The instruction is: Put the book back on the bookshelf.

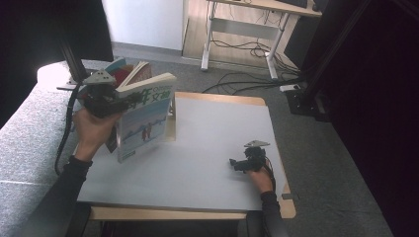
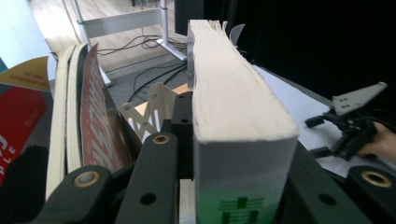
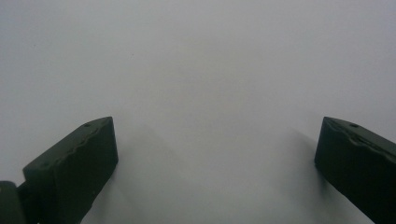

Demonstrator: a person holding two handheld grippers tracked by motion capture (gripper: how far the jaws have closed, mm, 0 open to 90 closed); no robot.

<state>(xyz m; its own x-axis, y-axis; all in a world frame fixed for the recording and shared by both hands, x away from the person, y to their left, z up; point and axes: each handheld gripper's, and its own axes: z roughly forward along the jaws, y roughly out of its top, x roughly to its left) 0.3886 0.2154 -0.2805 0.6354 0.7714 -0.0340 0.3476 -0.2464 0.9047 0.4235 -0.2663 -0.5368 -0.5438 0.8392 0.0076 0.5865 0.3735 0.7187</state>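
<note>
Matte grey table (image 1: 207, 148); left claw (image 2: 233, 154) clamps thick, cream-edged paperback (image 2: 233, 102).

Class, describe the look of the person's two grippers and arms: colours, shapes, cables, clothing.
Both the left gripper and the right gripper are black with two blocky jaws, and each carries a grey three-cornered plate on top. A black cable trails from the left one. The person wears dark long sleeves.

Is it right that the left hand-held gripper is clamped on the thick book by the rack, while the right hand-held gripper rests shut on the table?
Not quite. The right hand-held gripper is open, its jaws wide apart over the bare table, as the right gripper view shows. The left hand-held gripper is indeed clamped on the thick book.
</note>
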